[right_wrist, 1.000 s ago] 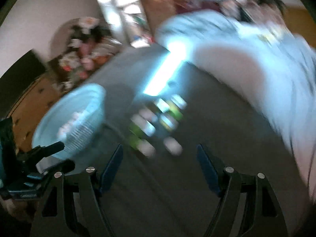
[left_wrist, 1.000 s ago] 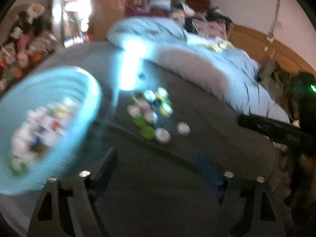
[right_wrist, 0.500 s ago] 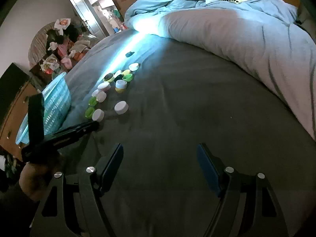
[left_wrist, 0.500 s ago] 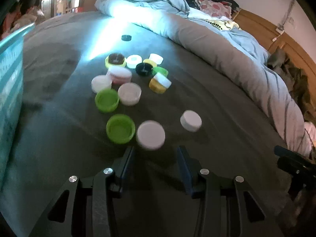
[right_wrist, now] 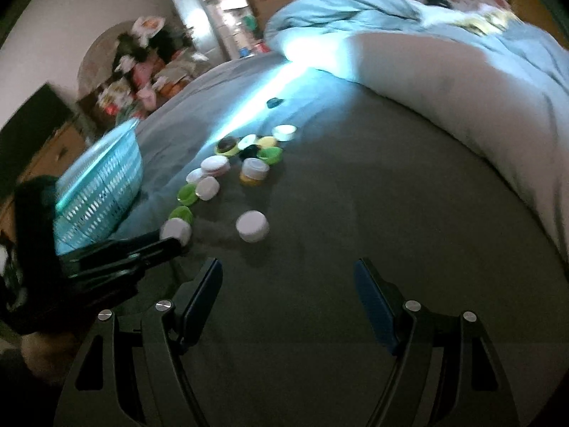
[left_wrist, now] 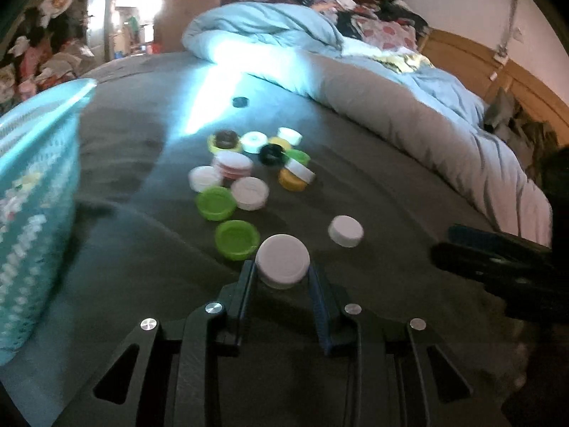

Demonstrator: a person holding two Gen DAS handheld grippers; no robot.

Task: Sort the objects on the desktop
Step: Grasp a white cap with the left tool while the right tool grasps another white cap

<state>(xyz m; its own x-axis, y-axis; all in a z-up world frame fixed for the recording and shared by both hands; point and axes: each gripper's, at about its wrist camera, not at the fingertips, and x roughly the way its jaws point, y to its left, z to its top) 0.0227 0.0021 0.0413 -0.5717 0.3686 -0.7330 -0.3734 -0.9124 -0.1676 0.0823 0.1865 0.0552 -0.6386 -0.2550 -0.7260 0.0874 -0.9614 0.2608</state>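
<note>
White cap [left_wrist: 282, 260] sits clamped between the left gripper [left_wrist: 281, 277] jaws.

A rumpled pale-blue duvet [left_wrist: 355, 82] lies far right on the grey bed [left_wrist: 149, 114]; a bright doorway [left_wrist: 124, 17] glows far left.

The left gripper [left_wrist: 282, 267] now sits lower and nearer the caps than a second ago, when the basket [left_wrist: 32, 192] filled the left of its view; the basket now shows only at that view's edge. Its jaws, wide apart then, are closed on the near white cap [left_wrist: 282, 260], which lay just ahead of them half a second ago. The right gripper [right_wrist: 288, 277] is closer to the caps, its view rolled slightly.
</note>
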